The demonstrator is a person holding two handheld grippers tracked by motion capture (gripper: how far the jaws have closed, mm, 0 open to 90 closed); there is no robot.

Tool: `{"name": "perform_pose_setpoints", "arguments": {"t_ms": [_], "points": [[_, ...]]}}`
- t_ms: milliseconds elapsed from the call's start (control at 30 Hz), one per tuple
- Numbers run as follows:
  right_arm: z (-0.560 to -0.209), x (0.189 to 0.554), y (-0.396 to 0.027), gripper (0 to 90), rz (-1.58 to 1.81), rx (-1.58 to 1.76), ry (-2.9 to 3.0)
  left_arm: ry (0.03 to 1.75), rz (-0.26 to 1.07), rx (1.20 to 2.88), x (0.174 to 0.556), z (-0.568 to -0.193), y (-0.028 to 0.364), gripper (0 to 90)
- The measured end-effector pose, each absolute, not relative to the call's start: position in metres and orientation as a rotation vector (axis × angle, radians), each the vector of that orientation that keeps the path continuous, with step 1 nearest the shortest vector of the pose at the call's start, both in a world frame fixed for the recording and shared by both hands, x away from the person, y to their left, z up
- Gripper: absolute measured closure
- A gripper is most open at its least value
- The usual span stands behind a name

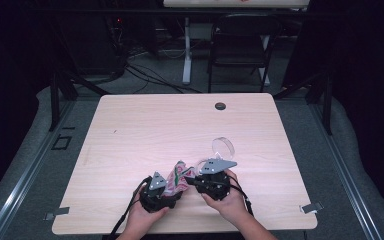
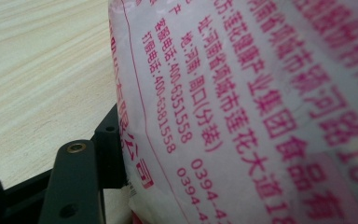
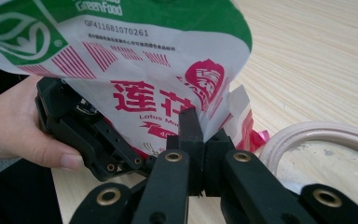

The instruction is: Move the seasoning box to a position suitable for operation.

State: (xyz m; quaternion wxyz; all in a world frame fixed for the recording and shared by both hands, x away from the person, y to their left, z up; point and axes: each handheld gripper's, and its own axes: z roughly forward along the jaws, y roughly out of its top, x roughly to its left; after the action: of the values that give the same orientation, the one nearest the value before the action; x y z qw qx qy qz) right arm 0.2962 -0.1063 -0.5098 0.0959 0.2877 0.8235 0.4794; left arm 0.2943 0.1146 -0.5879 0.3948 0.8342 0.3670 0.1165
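Plastic bag, white with red Chinese print and a green band, sits between our two grippers at the near edge of the wooden table; from the high view it is a small crumpled bundle, half hidden behind the black gripper bodies; we cannot make out its full outline there. On the left, our left gripper lies low beside the bag; in the left gripper view the glossy, wrinkled film sits so close that the print blurs toward the right and runs off the frame; one black jaw shows at the bottom left with the film against it, the other is hidden behind the bag, so we cannot tell whether that grip presses or hangs loose. Moving right, our right gripper has its jaws clamped together on a thin pinched edge of the bag; the other hand and gripper sit behind it. Farther right, a clear round ring of tape lies on the pale woodgrain; in the right gripper view its rim is cut off by the frame.
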Motion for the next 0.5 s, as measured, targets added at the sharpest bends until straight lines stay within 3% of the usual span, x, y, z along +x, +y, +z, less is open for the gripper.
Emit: {"name": "perform_pose_setpoints", "arguments": {"t_ms": [500], "points": [[-0.5097, 0.2964, -0.106, 90.0, 1.426, 0.855, 2.44, 0.913, 0.303, 2.136, 0.2943, -0.5873, 0.1161, 44.8]]}}
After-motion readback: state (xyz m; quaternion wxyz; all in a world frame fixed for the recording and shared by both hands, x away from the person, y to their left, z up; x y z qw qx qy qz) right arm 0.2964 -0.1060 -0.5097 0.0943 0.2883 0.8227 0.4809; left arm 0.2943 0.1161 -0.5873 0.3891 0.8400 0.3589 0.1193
